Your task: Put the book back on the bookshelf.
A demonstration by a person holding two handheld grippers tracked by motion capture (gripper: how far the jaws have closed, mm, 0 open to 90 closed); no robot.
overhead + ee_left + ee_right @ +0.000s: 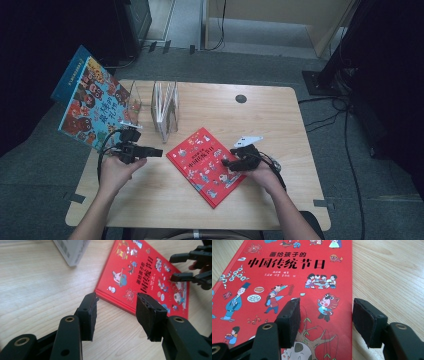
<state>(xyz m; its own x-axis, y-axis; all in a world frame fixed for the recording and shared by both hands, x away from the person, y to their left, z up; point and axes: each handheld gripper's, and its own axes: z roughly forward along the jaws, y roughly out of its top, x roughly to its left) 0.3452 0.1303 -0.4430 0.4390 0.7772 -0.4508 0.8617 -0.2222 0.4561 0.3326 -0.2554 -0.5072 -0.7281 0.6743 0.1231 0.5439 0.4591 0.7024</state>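
Here, at the far left of the wooden table (260,95), a blue picture book (92,102) leans tilted off the table's corner, just beside a clear acrylic book stand (165,107) that already holds a pale, thin volume upright. Next along, the left gripper (150,151) points level toward the red picture book (206,166), its jaws parted with nothing between them; in the left gripper view the left gripper (116,312) lines up with the near corner of the red picture book (145,272), close to its edge but not yet pressing on it. The red book lies flat and face up near the middle of the table, turned at an angle, near the stand but apart from it. Further right, the right gripper (229,162) rests over the book's right part, and in the right gripper view the right gripper (325,322) stands wide and released, one jaw above the red cover (287,277) and the other beyond its edge over bare wood. Judging from this, the shelving job is only partly done: one volume is in the stand, while the red book is still ungrasped and has yet to be lifted, stood up and slotted in
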